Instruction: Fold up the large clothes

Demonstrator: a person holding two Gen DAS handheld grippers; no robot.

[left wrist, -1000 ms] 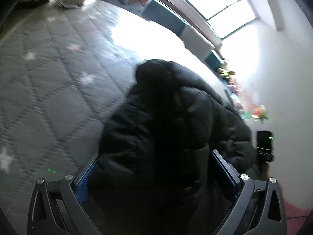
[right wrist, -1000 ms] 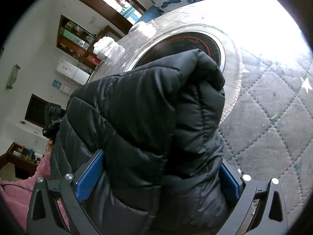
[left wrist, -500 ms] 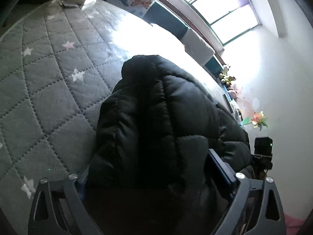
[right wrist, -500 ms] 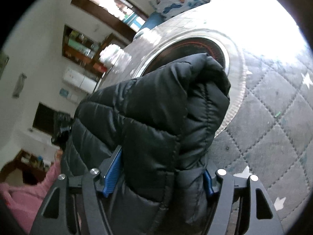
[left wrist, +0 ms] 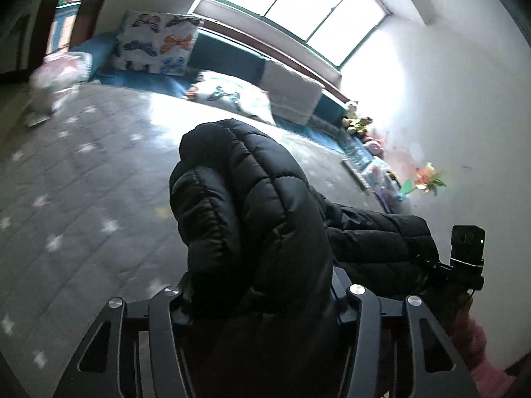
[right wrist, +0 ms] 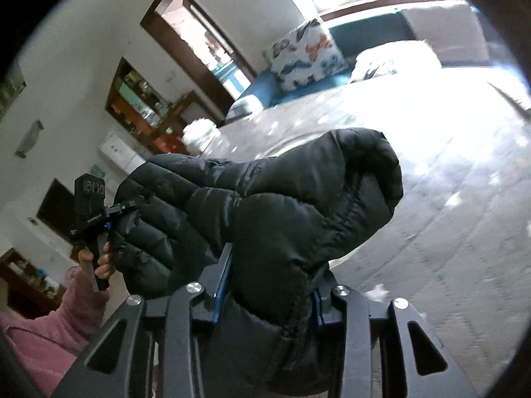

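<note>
A black puffer jacket [left wrist: 252,219] hangs bunched between the two grippers above the bed. In the left wrist view my left gripper [left wrist: 262,287] has a thick fold of it between its jaws, which are still closing and press into the padding. In the right wrist view my right gripper [right wrist: 270,287] is likewise closing on another padded fold of the jacket [right wrist: 298,205], blue pads squeezing it. The jacket stretches from one gripper to the other. The left gripper's body [right wrist: 89,209] shows at the far left, held by a hand in a pink sleeve [right wrist: 66,318].
Below lies a grey quilted bed cover [left wrist: 83,199] with small stars. Butterfly pillows [left wrist: 156,43] and a white cushion [left wrist: 292,89] line the window side. Toys and flowers [left wrist: 428,182] sit by the right wall. Shelves [right wrist: 142,109] and a doorway [right wrist: 205,43] stand beyond the bed.
Both grippers' jaws have narrowed onto the jacket folds. Both hands have risen, lifting the jacket off the bed cover, and the window and walls have come into view.
</note>
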